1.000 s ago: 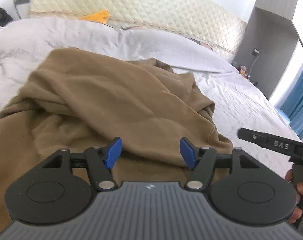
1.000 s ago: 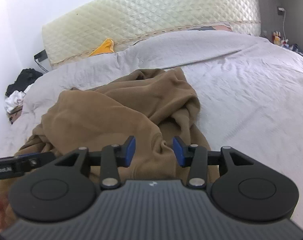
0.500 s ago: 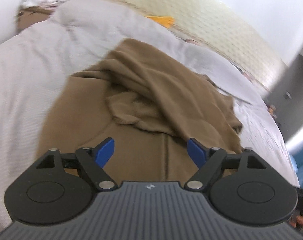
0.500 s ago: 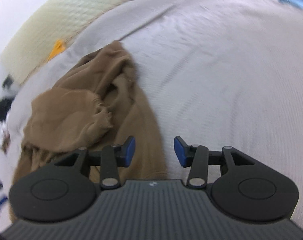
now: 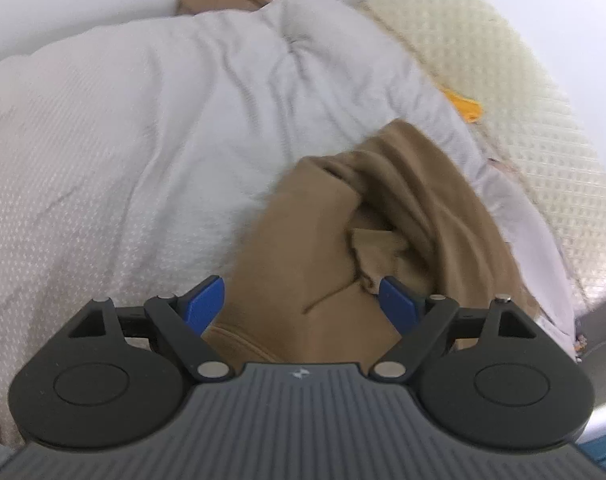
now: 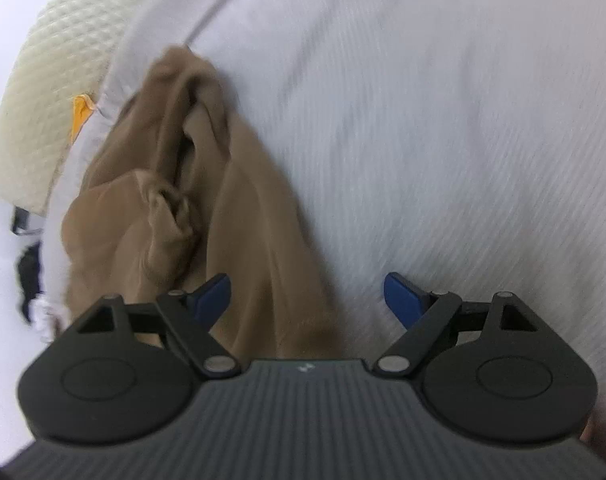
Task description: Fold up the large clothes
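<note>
Where it lies: as I look down both wrist cameras, the brown sweatshirt (image 5: 303,280) is crumpled on the white bedspread (image 5: 123,160), with a padded cream headboard (image 5: 523,120) beyond it and a scrap of orange cloth (image 5: 467,106) at the bed's edge.
Left gripper (image 5: 301,300): I read its blue pads as standing wide and holding nothing; the sweatshirt's near edge lies below the gap, and the fabric is not pinched.
Right gripper (image 6: 307,294): its jaws are opening right now, already wide; the garment's right-hand border and bare bedspread show between the pads, and nothing is gripped.
How it will handle: I judge it a thick, soft fleece, limp and fairly heavy for cloth. It should drape and sag from any single hold, drag on the textured cover, and bunch instead of sliding flat. Not fragile, not slippery.
Where I'd take hold: the ribbed hem band (image 5: 239,342) close under my left pads looks the firmest edge; I would pinch through that, and with the right take the matching side border (image 6: 303,320), both layers together, so the body lifts evenly.
Caution: the rumpled cuff (image 6: 171,216) in the middle is folded over the body and may need laying out first.
Writing: I can read no brand or label on the garment; the gripper bodies show only a small pale emblem, too small to make out.
</note>
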`<state>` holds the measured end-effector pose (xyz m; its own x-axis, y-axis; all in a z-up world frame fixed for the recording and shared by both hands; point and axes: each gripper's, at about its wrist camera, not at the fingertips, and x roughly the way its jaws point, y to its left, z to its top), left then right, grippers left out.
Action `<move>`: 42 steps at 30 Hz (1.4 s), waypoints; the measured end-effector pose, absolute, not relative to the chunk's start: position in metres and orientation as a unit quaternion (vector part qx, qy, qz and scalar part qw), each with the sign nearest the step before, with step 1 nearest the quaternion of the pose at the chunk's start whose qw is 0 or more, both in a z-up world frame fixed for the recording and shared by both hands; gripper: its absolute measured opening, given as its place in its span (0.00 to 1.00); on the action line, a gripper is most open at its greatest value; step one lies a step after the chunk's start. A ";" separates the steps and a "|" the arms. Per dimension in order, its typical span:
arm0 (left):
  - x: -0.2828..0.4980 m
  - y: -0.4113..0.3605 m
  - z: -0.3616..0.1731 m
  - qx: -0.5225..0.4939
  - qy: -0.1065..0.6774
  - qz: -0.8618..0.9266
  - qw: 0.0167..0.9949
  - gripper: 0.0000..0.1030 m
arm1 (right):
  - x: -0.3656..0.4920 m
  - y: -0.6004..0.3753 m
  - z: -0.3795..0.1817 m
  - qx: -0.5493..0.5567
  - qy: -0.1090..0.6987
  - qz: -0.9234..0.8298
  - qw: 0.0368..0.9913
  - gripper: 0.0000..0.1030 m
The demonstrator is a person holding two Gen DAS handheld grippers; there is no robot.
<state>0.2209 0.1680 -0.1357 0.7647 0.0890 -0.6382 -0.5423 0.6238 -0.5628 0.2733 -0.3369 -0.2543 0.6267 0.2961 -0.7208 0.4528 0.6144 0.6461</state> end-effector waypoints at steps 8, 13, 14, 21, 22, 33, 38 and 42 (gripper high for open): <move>0.241 0.173 -0.167 -0.420 0.341 0.174 0.822 0.85 | 0.283 -0.308 -0.254 0.462 0.417 0.045 0.781 0.85; 0.244 0.173 -0.176 -0.423 0.353 0.175 0.816 0.85 | 0.281 -0.304 -0.248 0.476 0.387 0.067 0.787 0.86; 0.244 0.174 -0.179 -0.426 0.356 0.178 0.812 0.85 | 0.280 -0.304 -0.248 0.478 0.385 0.067 0.787 0.85; 0.256 0.172 -0.201 -0.444 0.385 0.174 0.790 0.84 | 0.286 -0.295 -0.259 0.411 0.434 0.023 0.801 0.83; 0.257 0.171 -0.203 -0.443 0.389 0.173 0.789 0.84 | 0.287 -0.291 -0.262 0.403 0.440 0.017 0.803 0.83; 0.259 0.163 -0.199 -0.414 0.385 0.174 0.806 0.36 | 0.282 -0.277 -0.254 0.355 0.444 0.025 0.822 0.40; 0.258 0.156 -0.168 -0.395 0.360 0.120 0.837 0.15 | 0.276 -0.290 -0.232 0.396 0.413 0.074 0.817 0.21; 0.249 0.164 -0.146 -0.409 0.335 0.086 0.844 0.13 | 0.260 -0.314 -0.195 0.421 0.352 0.121 0.827 0.15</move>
